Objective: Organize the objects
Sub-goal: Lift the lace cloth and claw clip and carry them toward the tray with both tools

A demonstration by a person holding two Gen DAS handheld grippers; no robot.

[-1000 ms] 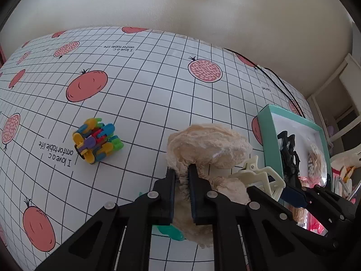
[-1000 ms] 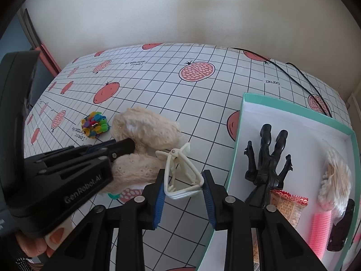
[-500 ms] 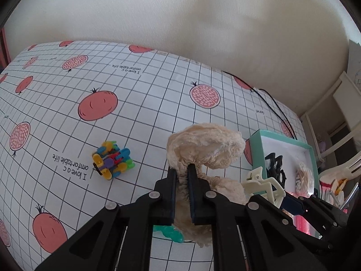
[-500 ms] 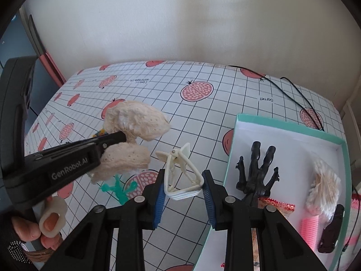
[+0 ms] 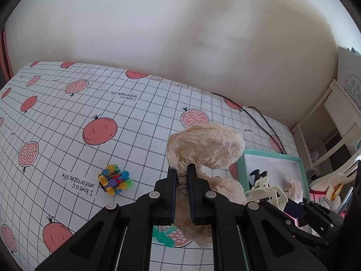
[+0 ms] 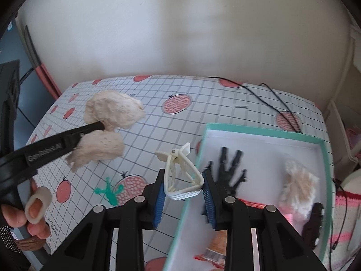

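Pomegranate-printed cloth covered the table in my left view, where my left gripper was clenched on a cream lace scrunchie held above it, a colourful toy lying behind. From the right view, my right gripper was grasping a cream hair claw at the teal box edge; carrying both fully over the rim before letting go seemed wisest.

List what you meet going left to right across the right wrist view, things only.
Person's hand → cream scrunchie in the left gripper → green toy → cream hair claw → black hair claw → fluffy cream item.
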